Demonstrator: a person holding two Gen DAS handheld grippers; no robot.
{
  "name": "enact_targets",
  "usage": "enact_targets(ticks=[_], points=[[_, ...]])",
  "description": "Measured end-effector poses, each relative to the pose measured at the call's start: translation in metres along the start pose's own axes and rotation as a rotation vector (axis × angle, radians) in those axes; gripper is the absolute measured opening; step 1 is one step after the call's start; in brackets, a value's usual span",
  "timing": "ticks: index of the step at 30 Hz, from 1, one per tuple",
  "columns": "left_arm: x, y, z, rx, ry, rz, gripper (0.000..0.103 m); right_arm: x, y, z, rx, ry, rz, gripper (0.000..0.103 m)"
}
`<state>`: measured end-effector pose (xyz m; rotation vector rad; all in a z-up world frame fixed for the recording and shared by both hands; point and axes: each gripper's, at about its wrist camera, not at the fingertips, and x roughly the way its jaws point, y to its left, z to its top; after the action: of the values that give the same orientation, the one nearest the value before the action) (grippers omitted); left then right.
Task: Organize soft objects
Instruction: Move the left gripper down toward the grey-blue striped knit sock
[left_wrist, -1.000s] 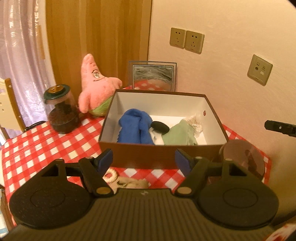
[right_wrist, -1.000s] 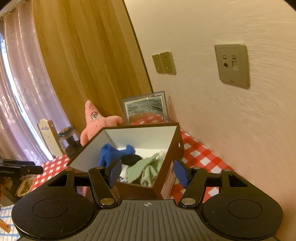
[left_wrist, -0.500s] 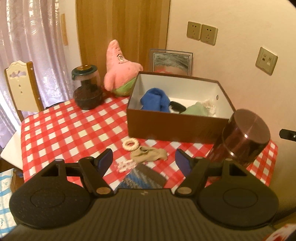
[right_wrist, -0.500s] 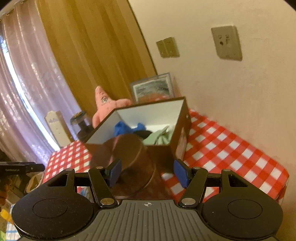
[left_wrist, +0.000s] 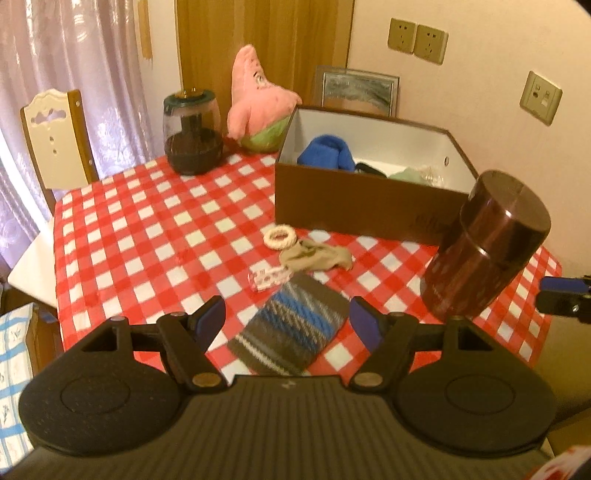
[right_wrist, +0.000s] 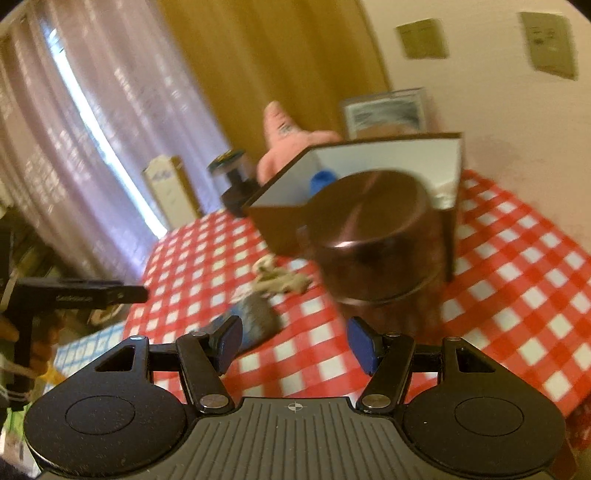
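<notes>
A brown box (left_wrist: 354, 206) with a white inside stands at the back right of the checked table and holds blue cloth (left_wrist: 325, 153) and pale green cloth (left_wrist: 408, 173). In front of it lie a cream ring (left_wrist: 279, 237), a beige stocking (left_wrist: 316, 255), a small patterned piece (left_wrist: 269, 277) and a striped grey and blue sock (left_wrist: 291, 334). My left gripper (left_wrist: 288, 319) stands open just above the striped sock's near end. My right gripper (right_wrist: 293, 341) is open and empty over the table, with the striped sock (right_wrist: 255, 321) ahead to its left. A pink plush star (left_wrist: 255, 99) leans behind the box.
A dark brown round canister (left_wrist: 484, 251) stands right of the loose items, close before my right gripper. A glass jar (left_wrist: 192, 136) with a green lid sits at the back left. A chair (left_wrist: 55, 140) stands beyond the table's left edge. A framed picture (left_wrist: 358, 90) leans on the wall.
Both grippers have drawn back from the box toward the table's near edge. The loose sock, stocking and ring, then the canister, have come into view. The jaws have kept their width.
</notes>
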<state>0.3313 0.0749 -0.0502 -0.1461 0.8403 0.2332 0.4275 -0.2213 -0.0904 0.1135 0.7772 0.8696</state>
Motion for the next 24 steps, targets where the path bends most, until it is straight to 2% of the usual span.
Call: enact_targets(ticks=[7,18,24], points=[[0.007,0.005,-0.014,-0.007,0.04,0.004,0.072,0.033,0.031,-0.011,-0.084,0.055,-0.002,0.063],[0.019,0.018,-0.031,-0.035,0.084,0.006,0.072,0.086,0.058,-0.021,-0.134,0.123,0.003,0.063],[0.037,0.022,-0.037,-0.025,0.102,-0.006,0.072,0.116,0.064,-0.027,-0.152,0.156,-0.038,0.063]])
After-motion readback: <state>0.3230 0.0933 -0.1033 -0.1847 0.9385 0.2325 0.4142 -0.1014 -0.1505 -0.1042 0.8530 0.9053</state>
